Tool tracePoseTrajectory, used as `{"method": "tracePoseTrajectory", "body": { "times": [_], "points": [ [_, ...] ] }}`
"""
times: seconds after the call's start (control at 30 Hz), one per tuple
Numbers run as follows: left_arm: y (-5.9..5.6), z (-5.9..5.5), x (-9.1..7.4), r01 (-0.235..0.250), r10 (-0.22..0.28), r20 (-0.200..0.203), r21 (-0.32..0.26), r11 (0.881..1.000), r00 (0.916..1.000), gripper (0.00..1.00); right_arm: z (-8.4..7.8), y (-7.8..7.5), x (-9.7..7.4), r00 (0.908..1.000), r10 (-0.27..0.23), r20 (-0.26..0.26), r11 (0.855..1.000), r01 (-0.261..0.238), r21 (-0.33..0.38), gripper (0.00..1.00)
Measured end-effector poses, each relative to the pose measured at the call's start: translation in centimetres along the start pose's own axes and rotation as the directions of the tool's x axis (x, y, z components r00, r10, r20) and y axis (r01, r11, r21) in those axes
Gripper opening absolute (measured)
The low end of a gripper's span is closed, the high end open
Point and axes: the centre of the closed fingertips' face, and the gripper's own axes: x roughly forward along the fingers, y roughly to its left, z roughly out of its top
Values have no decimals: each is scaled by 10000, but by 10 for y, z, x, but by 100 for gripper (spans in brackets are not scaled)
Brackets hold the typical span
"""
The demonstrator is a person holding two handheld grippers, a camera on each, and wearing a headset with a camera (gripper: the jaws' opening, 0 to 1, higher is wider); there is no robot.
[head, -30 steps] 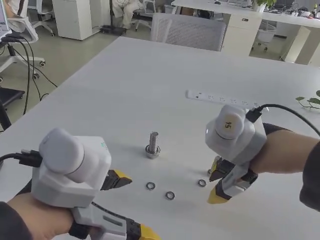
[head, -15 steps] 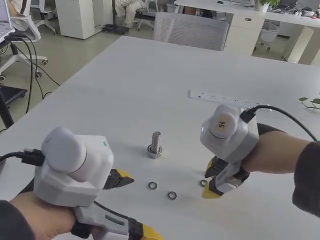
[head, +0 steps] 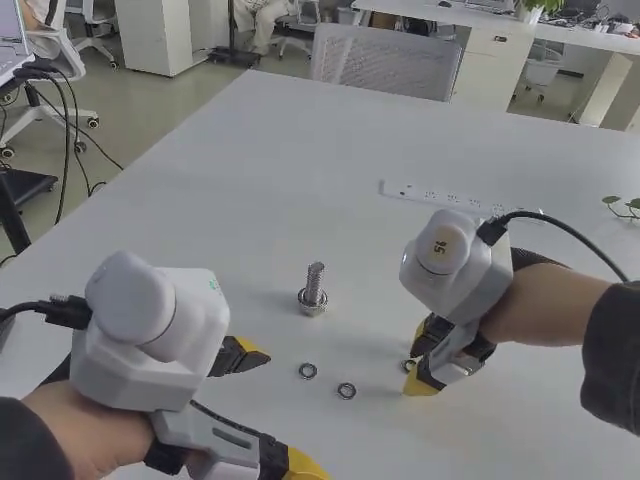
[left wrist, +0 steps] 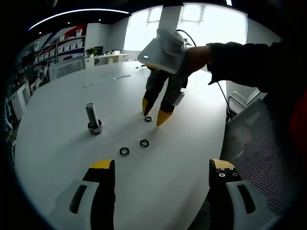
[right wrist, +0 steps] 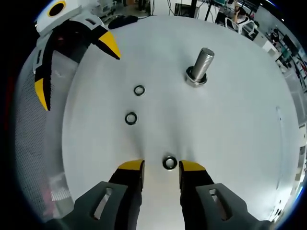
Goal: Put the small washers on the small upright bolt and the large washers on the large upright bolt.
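White table (head: 300,150) is set with all parts. Left gripper (left wrist: 162,165) is held wide open, nothing gripped. Right gripper (right wrist: 161,167) is lowered to the tabletop, jaws narrowly parted astride one washer (right wrist: 169,163) — not clamped. Upright bolt (head: 314,285) is stood mid-table; two loose washers (head: 308,371) (head: 346,390) are laid just in front of it.

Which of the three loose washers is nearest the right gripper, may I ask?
The lone washer at the right gripper's tips; the other two lie together, farther off.

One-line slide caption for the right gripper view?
Right claw open, tips flanking a washer on the white table; upright bolt beyond.
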Motion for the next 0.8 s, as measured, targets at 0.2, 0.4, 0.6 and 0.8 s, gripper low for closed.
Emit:
{"method": "tracePoseTrajectory", "body": {
  "times": [0.2, 0.4, 0.6, 0.8],
  "points": [
    [0, -1, 0, 5, -5, -6, 4, 10000, 10000, 80, 0, 1, 1, 10000, 72, -18, 9999, -72, 80, 30],
    [0, -1, -1, -11, 11, 16, -5, 10000, 10000, 80, 0, 3, 2, 9999, 116, -33, 9999, -116, 88, 29],
    [0, -2, -2, -9, 9, 18, 1, 10000, 10000, 80, -2, 6, 2, 9997, 164, -168, 9998, -166, -99, 24],
    [-1, -2, -2, 5, -5, -6, 14, 10000, 10000, 80, -3, 9, 1, 9994, 205, -262, 9991, -214, -357, 21]
  ]
}}
